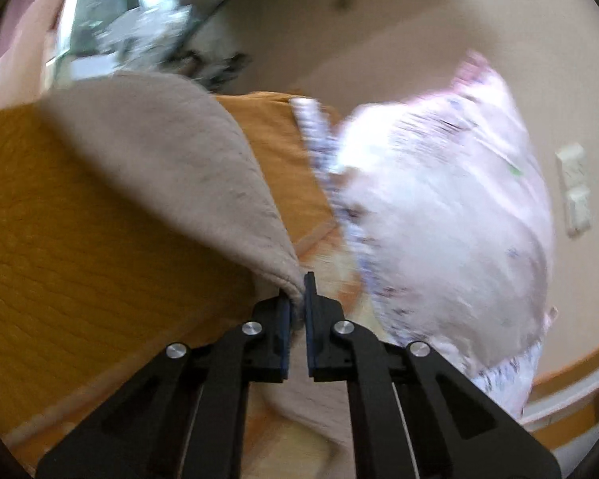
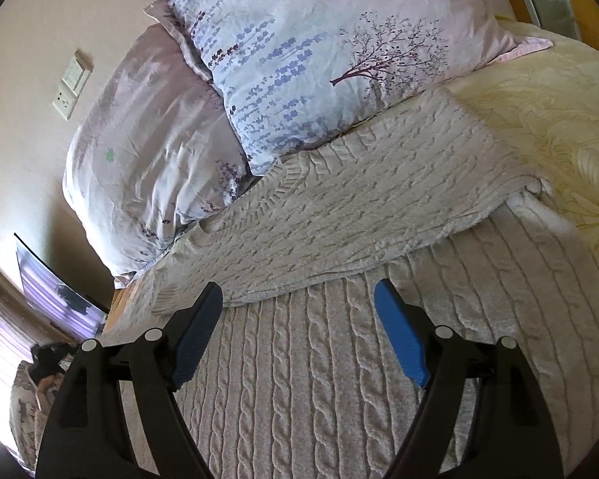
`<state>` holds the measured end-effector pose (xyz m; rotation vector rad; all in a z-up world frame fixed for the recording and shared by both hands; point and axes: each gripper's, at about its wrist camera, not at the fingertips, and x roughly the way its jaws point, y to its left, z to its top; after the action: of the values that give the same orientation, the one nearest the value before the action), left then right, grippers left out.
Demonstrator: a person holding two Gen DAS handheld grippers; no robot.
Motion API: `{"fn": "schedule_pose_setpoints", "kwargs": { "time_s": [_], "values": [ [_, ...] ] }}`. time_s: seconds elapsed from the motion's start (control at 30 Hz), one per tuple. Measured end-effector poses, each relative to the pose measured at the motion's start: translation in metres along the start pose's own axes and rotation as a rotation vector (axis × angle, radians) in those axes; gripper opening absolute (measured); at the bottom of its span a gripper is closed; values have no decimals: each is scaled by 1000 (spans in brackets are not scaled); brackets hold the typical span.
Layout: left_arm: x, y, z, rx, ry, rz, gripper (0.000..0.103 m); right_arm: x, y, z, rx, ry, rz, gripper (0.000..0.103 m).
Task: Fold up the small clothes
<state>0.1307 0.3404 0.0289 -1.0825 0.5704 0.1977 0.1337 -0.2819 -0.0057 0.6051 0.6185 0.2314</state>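
A pale grey cable-knit sweater (image 2: 339, 359) lies spread on the bed, one part of it folded across the body (image 2: 359, 207). My right gripper (image 2: 299, 299) hovers just above the knit in front of that fold, open, nothing between its blue pads. In the left wrist view my left gripper (image 1: 297, 299) is shut on an edge of the grey sweater (image 1: 171, 151), and the cloth rises from the pinch as a taut sheet to the upper left. The picture there is blurred.
Two floral pillows (image 2: 319, 52) (image 2: 147, 159) lie at the head of the bed, close behind the sweater. A cream quilted cover (image 2: 559, 127) runs off to the right. An orange quilt (image 1: 60, 239) covers the bed under the lifted cloth. Wall sockets (image 2: 72, 84) sit beyond.
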Motion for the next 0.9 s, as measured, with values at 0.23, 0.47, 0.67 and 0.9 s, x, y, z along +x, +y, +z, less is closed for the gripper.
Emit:
{"fn": "schedule_pose_setpoints", "kwargs": {
  "time_s": [0.23,0.47,0.67,0.9],
  "values": [
    [15,-114,-62,258,112,-179,5,-2,0,1,7,5,10,80],
    [77,-192,-191,486,370,-265,5,-17,7,-2,-29,12,2,80],
    [112,-191,-283,627,596,-211,31,-33,10,7,-77,8,-46,80],
    [65,-158,-234,569,512,-277,53,-25,68,24,-342,38,-18,78]
  ]
}}
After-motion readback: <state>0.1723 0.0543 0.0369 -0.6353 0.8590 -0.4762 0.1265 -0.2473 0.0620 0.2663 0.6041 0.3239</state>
